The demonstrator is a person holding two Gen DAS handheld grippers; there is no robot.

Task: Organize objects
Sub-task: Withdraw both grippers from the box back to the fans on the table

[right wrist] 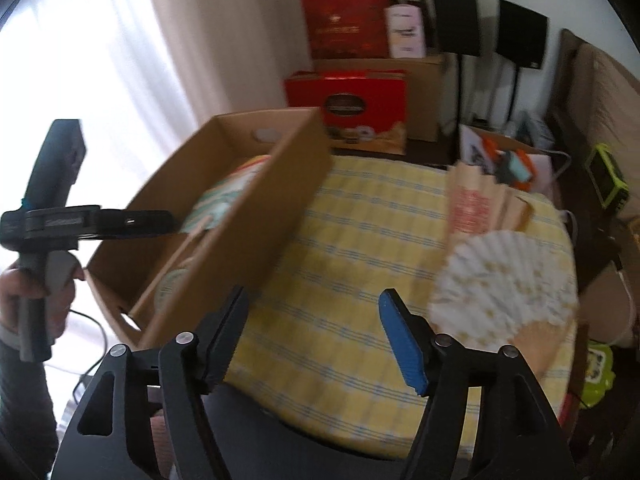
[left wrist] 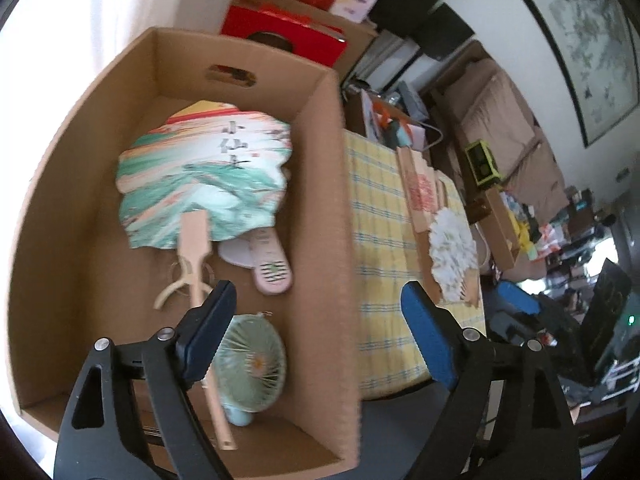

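Hovering over the cardboard box [left wrist: 320, 200] with the left claw [left wrist: 316, 292] spread wide and holding nothing, one finger above the inside, the other out past the box's right wall. Holding the right claw [right wrist: 313, 296] just as wide and just as empty above the yellow checked cloth [right wrist: 360, 240], near the white folding fan [right wrist: 504, 280] but apart from it.

Likely to go wrong from here:
- Crushing or tearing the white folding fan's pleats by pinching across the open paper rather than at the wooden base.
- Dragging the cloth along with it and shifting the printed fan [right wrist: 468, 204] lying just behind, touching or overlapping, hard to say through the blur.
- Catching the box wall with the left claw on the way out and nudging the whole box toward the table edge.
- Dropping a spread fan onto what already lies inside and bending ribs, given so little bare floor left in there.

Inside the box:
- Lying flat toward the far end, a painted round fan [left wrist: 204, 176] with a wooden handle.
- Tucked partly under its edge, a pink hand fan [left wrist: 272, 268].
- Beside the handle, a forked wooden stand [left wrist: 176, 284].
- At the near end, a small green electric fan [left wrist: 252, 364], with a second wooden stick crossing in front of it.

Out on the cloth and not yet boxed: the two fans, apart from the box.
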